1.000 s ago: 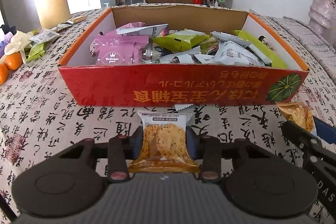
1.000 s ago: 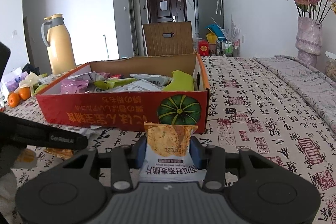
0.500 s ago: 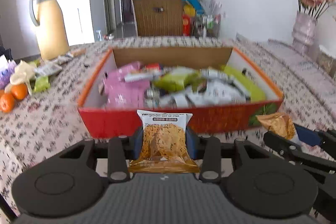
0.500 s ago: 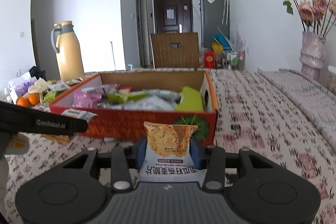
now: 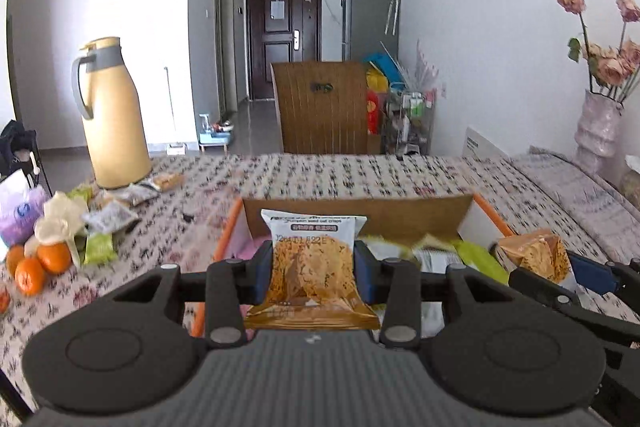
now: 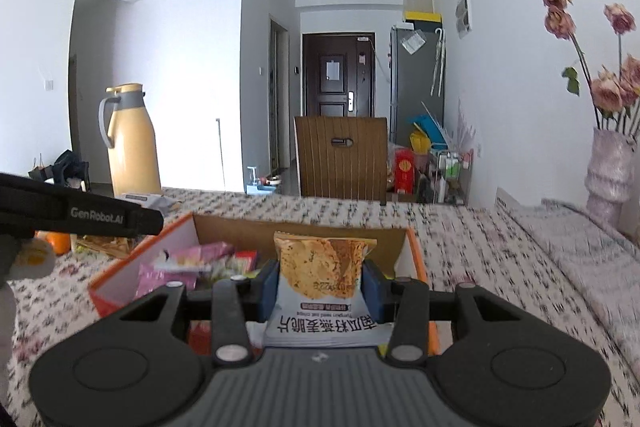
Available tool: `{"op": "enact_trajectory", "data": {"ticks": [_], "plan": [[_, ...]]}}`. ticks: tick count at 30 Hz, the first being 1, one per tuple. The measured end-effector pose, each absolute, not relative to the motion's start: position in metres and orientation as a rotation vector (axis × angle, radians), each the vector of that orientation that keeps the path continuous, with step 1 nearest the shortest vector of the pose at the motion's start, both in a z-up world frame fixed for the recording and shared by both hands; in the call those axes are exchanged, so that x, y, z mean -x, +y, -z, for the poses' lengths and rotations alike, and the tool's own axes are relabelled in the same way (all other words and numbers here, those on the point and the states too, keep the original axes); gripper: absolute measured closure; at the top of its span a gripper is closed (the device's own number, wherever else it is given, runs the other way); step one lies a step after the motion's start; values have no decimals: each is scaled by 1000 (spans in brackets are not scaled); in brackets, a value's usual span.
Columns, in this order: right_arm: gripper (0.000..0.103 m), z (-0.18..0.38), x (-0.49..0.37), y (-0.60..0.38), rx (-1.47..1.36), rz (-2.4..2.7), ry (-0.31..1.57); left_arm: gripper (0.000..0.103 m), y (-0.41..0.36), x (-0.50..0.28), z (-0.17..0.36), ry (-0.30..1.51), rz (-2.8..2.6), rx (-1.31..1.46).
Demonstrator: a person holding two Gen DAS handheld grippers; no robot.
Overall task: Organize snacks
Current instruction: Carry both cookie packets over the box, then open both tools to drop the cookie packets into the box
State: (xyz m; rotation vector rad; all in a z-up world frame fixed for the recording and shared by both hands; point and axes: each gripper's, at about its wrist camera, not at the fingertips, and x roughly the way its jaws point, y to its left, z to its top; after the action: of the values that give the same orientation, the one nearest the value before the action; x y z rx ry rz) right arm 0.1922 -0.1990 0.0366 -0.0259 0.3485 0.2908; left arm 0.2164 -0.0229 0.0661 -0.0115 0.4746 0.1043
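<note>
My left gripper is shut on an orange and white oat-crisp packet, held upright above the near edge of the red cardboard snack box. My right gripper is shut on a second oat-crisp packet, printed end toward me, over the same box. The box holds several packets, pink on its left and green on its right. In the left wrist view the right gripper's packet shows at the right edge. The left gripper's finger crosses the right wrist view's left side.
A yellow thermos jug stands at the back left of the patterned tablecloth, with loose packets and oranges near it. A vase of dried roses stands at the far right. A wooden chair back rises behind the table.
Both grippers rose with their packets and tipped up toward level. The box sank low in both views and more of the room behind shows.
</note>
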Motion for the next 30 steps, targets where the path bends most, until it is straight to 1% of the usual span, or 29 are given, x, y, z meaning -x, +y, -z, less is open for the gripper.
{"op": "enact_trajectory", "data": {"ticks": [8,12,16,18,19,20,21,22,23,24,25,30], "plan": [[61,-40,-234,-179,22,-284,350,62,-14,-250,-57,469,-115,21],[61,-26,-251,-176,9,-268,363,62,-13,-259,-40,453,-112,9],[61,-12,-262,-178,-14,-271,402,62,-11,-267,-28,476,-111,7],[60,-7,-265,-177,-14,-274,422,59,-10,-269,-23,484,-115,6],[57,-4,-265,-177,-13,-277,430,58,-9,-270,-22,486,-121,8],[54,-3,-265,-177,-13,-273,433,51,-8,-270,-22,483,-130,12],[50,-2,-265,-177,-12,-273,435,38,-6,-270,-21,481,-132,18],[39,-2,-265,-177,-13,-271,435,30,-5,-268,-22,474,-139,27],[22,-2,-264,-178,-15,-263,429,16,-3,-267,-23,463,-152,31],[13,-2,-264,-179,-19,-255,422,5,-2,-265,-25,450,-165,35],[0,-2,-263,-180,-24,-247,416,0,0,-264,-26,440,-172,43],[0,0,-268,-186,-45,-216,427,0,4,-261,-32,423,-173,64]]}}
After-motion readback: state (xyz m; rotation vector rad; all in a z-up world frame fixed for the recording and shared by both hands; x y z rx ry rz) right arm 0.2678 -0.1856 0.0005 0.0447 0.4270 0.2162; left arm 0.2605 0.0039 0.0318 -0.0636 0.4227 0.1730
